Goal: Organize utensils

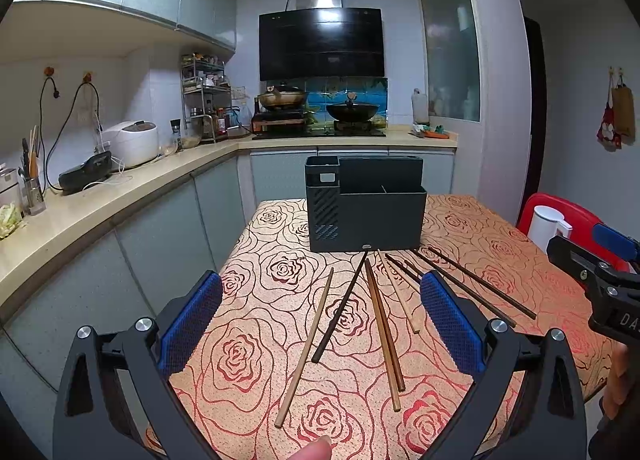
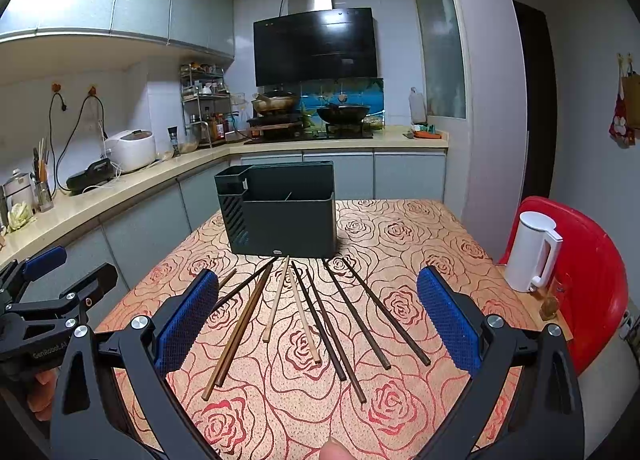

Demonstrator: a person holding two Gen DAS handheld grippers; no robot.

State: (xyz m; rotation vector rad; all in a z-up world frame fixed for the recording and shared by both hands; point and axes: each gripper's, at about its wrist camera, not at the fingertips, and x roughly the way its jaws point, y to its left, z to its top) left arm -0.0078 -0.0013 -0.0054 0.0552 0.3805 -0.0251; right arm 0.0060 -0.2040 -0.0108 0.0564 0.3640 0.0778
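Chopsticks [image 2: 304,316] lie loose on the rose-patterned tablecloth [image 2: 400,228] of the bench, fanned out with their far tips gathered just in front of the dark utensil holder [image 2: 280,216]. Some are pale wood, some mid brown, some near black. In the left wrist view one light chopstick [image 1: 306,348] lies apart on the left of the spread, and a dark one [image 1: 340,308] slants beside it.

Both claws hang above the near end of the spread, neither touching anything. Left claw [image 1: 322,324] stands wide open with nothing between its blue pads, and right claw [image 2: 316,320] is spread just as wide and also empty. A fingertip [image 2: 336,452] shows at the bottom edge of each wrist view.

Beyond the chopsticks, the utensil holder stands upright on the bench, its compartments open at the top; what is inside cannot be told. To the right, a white electric kettle [image 2: 534,252] stands at the bench edge before a red chair [image 2: 592,280]. Behind all this runs a kitchen counter with a rice cooker [image 2: 130,150] and a stove carrying two woks [image 2: 342,112] under a black range hood [image 2: 316,46].
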